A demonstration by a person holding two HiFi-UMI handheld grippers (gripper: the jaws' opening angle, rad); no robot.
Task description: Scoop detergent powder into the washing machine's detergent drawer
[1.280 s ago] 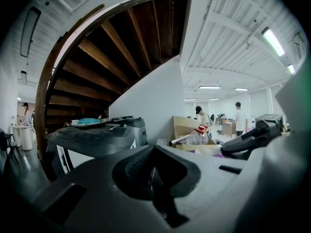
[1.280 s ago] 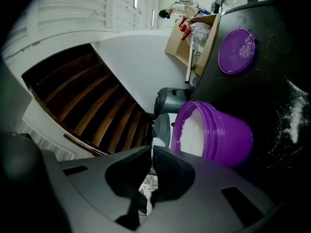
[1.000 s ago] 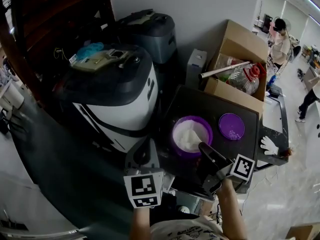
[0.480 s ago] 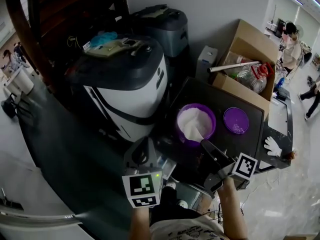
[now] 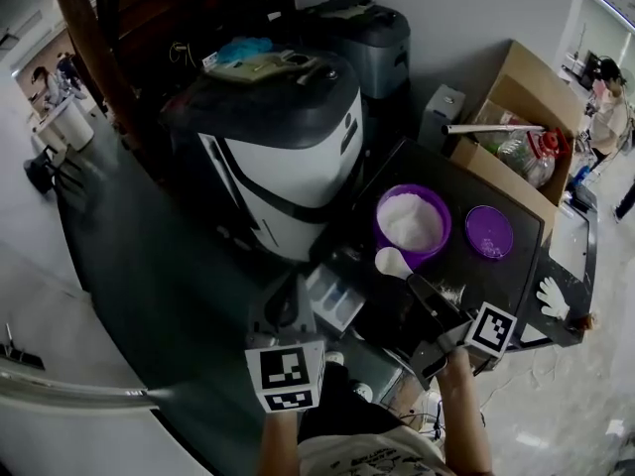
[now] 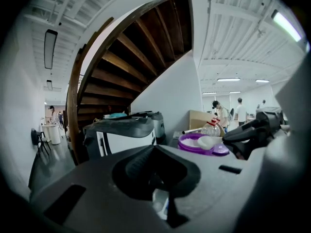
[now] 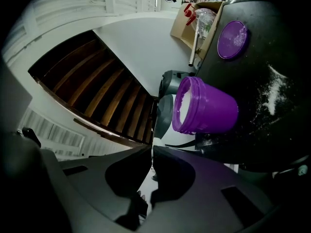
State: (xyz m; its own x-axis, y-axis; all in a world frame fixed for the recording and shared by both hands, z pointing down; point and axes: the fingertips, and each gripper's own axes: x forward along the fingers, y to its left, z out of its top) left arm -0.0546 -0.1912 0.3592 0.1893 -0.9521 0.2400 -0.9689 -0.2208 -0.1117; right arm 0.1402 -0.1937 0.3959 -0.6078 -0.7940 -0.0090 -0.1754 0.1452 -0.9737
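Note:
A purple tub [image 5: 413, 221] of white powder stands on a black table [image 5: 516, 278], with its purple lid [image 5: 489, 232] lying to the right. My right gripper [image 5: 416, 286] is shut on the handle of a white scoop [image 5: 393, 262]. The heaped scoop hangs just off the tub's near-left rim. Below and left of it the washing machine's [image 5: 288, 157] detergent drawer [image 5: 332, 301] is pulled open. My left gripper [image 5: 284, 303] sits beside the drawer's left end, jaws together. In the right gripper view the tub [image 7: 206, 111] and lid [image 7: 232, 39] lie ahead. From the left gripper view the scoop [image 6: 206, 142] shows before the tub.
A cardboard box [image 5: 516, 117] with bottles stands behind the table. A grey appliance [image 5: 362, 33] sits behind the washing machine, under a wooden staircase [image 5: 119, 28]. Spilled powder [image 7: 274, 89] streaks the table. A white glove [image 5: 551, 297] lies at the table's right edge. People stand far off.
The scoop has come up out of the tub with powder and moved left toward the drawer. My view has swung, and the open drawer shows more plainly. The left gripper stayed put.

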